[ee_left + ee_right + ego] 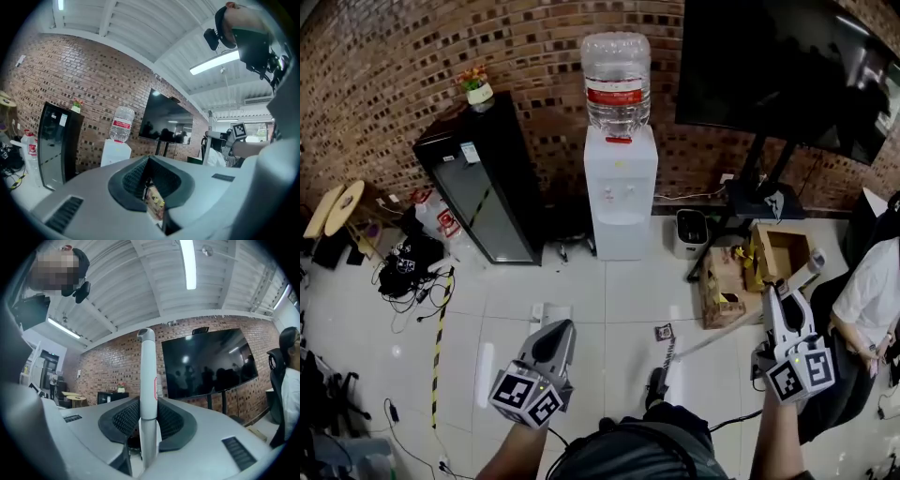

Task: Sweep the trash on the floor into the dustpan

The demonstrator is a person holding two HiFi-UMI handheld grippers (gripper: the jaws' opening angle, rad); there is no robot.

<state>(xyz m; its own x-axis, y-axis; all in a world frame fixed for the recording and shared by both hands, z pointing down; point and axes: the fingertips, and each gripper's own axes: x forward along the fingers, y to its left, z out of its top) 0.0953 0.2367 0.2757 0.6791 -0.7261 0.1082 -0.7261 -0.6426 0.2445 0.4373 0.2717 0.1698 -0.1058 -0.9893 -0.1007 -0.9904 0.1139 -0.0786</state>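
"What's that rig look like?"

"Two pale grey shells tapering to points: a left gripper (pixel 555 330) and a right gripper (pixel 772 292). Each has a white marker cube (pixel 528 396) printed with black squares."

"And close up?"

"Dark ribbed pads (pixel 123 420) and slotted vents (pixel 238 453). The person wears a dark grey top (pixel 647 455) and a black headset (pixel 82 287)."

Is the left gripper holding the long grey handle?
No, the handle stands clamped in the right gripper; the left gripper pinches only a small printed wrapper.
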